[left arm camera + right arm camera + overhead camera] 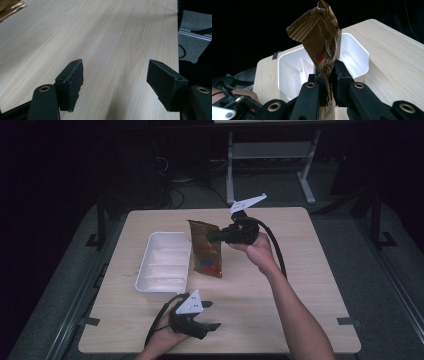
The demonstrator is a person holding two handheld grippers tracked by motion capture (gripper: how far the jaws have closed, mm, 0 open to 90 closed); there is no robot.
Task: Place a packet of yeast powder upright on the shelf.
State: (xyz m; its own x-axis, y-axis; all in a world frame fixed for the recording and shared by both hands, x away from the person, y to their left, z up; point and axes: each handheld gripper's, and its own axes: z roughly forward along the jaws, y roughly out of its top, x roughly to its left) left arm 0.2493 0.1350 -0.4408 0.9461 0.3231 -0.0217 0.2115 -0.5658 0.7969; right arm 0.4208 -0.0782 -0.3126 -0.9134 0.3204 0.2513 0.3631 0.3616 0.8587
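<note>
room: dark | floor (pixel 350 245): grey | table (pixel 300 285): light wood | white frame (pixel 270 157) behind

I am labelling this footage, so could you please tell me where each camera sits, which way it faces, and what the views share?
High view: above the person's side, looking forward and down on the table; both forearms, left gripper and right gripper show.
Left gripper view: rides the left gripper, looking along its open jaws across bare tabletop.
Right gripper view: rides the right gripper, facing the white bin; jaws clamp the brown bag.
Shared: high and right gripper views both show bag and bin.
</note>
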